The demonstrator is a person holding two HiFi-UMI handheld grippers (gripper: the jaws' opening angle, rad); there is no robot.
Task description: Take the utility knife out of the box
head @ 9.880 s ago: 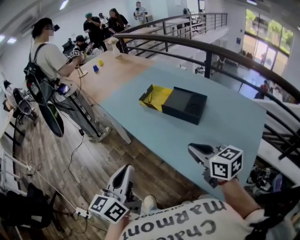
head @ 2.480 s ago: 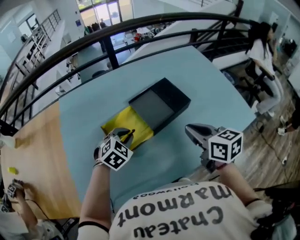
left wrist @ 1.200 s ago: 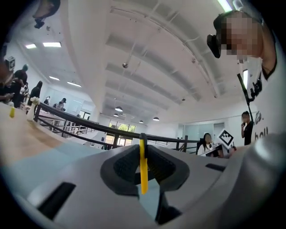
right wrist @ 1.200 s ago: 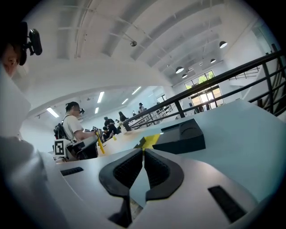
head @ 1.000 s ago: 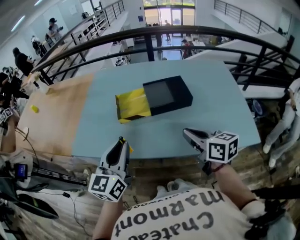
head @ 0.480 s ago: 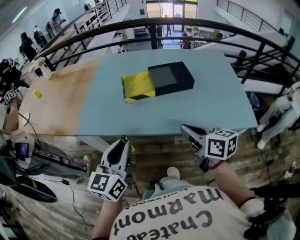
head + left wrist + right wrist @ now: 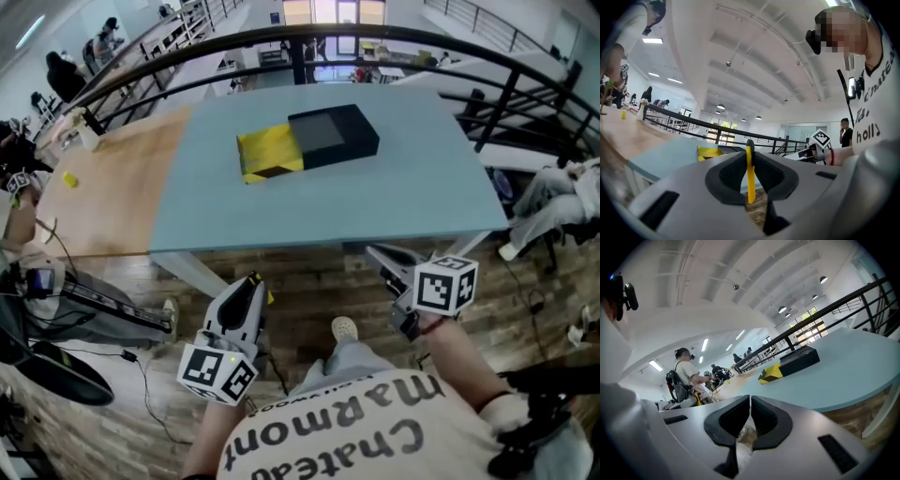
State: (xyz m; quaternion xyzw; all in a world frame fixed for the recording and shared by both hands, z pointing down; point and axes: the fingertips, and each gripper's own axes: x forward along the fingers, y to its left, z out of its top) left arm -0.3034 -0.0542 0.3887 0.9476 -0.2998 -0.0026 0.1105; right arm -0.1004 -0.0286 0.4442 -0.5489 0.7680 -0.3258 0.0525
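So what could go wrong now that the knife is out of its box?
The utility knife sits thin and edge-on in the left gripper, held off the table over the wooden floor. If it slips, it could fall near the person's shoe.

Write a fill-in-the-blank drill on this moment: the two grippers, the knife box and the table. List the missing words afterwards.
1. The left gripper is shut on a thin ___ utility knife.
2. The right gripper has its jaws together and holds ___.
3. The black rectangular box sleeve lies on the light ___ table.
4. In the head view, the yellow inner tray sticks out of the sleeve's ___ end.

Missing words: yellow; nothing; blue; left.
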